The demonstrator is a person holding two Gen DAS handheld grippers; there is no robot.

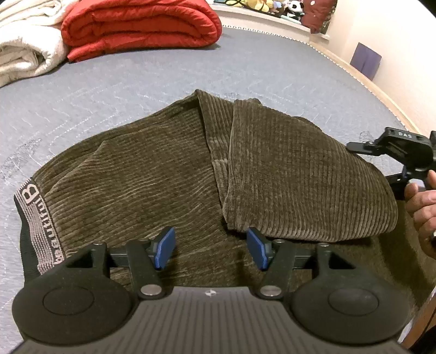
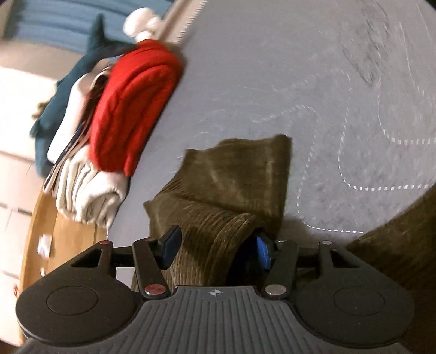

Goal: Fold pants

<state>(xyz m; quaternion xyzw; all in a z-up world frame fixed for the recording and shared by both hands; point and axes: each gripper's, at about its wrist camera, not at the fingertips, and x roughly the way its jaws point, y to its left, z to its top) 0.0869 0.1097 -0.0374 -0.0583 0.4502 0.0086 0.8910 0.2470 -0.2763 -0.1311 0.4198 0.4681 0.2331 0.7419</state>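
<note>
Olive corduroy pants (image 1: 169, 174) lie on the grey bed cover (image 1: 136, 81), waistband with a lettered elastic band (image 1: 35, 226) at the left and the legs folded over at the right (image 1: 299, 177). My left gripper (image 1: 211, 247) is open and empty just above the cloth near the folded leg's edge. My right gripper (image 2: 215, 249) is open; the pants cloth (image 2: 231, 185) lies bunched between its fingers and covers part of the right blue pad (image 2: 263, 252). The right gripper also shows in the left wrist view (image 1: 395, 149) at the pants' right end.
A folded red blanket (image 1: 141, 24) and a cream blanket (image 1: 24, 46) lie at the far side of the bed. Stuffed toys (image 1: 272, 5) sit on a ledge behind. The bed edge (image 1: 368, 81) runs along the right by the wall.
</note>
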